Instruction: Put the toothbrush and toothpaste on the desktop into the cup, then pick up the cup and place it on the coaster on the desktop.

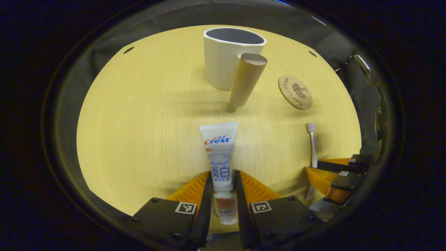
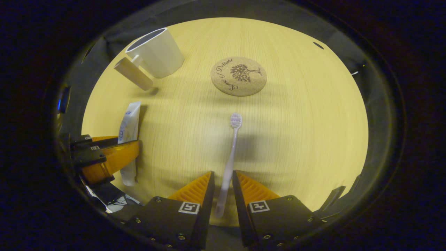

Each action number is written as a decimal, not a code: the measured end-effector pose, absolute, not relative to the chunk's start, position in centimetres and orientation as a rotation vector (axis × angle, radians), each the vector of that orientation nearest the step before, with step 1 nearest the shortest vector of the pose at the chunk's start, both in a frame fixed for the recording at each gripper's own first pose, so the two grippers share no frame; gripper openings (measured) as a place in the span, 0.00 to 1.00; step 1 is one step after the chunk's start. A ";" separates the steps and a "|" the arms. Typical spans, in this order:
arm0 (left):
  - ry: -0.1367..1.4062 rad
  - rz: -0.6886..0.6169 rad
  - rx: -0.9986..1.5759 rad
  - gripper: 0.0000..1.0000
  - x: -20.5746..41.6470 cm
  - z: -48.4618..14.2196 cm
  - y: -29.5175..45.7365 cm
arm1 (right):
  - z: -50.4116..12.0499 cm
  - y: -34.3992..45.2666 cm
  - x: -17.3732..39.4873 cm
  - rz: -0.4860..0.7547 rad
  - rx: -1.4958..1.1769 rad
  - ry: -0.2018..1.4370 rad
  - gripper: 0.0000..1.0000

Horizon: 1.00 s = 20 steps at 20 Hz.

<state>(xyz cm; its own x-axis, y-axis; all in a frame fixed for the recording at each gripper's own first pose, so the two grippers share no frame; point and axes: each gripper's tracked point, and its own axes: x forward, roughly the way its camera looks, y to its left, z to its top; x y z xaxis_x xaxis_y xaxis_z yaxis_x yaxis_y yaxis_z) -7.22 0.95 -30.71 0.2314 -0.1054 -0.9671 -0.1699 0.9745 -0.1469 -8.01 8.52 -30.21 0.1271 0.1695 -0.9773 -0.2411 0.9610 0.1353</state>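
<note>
A white toothpaste tube (image 1: 219, 146) lies flat on the wooden desktop (image 1: 139, 122), its lower part between the fingers of my left gripper (image 1: 223, 172), which press on both its sides. Beyond it stands a white cup (image 1: 223, 59) with a wooden peg handle (image 1: 247, 80). In the right gripper view, a pale toothbrush (image 2: 231, 150) lies bristles away from me. My right gripper (image 2: 222, 171) straddles its handle with a small gap on each side. The round cork coaster (image 2: 238, 76) lies just past the bristles. The cup (image 2: 156, 52) is at far left.
The two grippers sit side by side near the front edge; the right gripper (image 1: 331, 167) appears at lower right in the left gripper view and the left gripper (image 2: 115, 144) at left in the right gripper view. Black cloth surrounds the desktop.
</note>
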 end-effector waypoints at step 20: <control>1.071 0.034 -0.259 0.22 -5.3 -27.7 2.1 | -27.4 9.1 -5.7 0.335 0.211 1.229 0.06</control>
<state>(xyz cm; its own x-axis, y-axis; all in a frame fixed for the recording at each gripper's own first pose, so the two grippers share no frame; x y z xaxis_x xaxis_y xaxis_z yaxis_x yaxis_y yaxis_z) -5.26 2.07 -27.65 0.4815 -0.0978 -0.8710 -0.1527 0.9692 -0.1932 -5.73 9.14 -27.39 0.2958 0.3620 -0.8840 -0.1366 0.9319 0.3360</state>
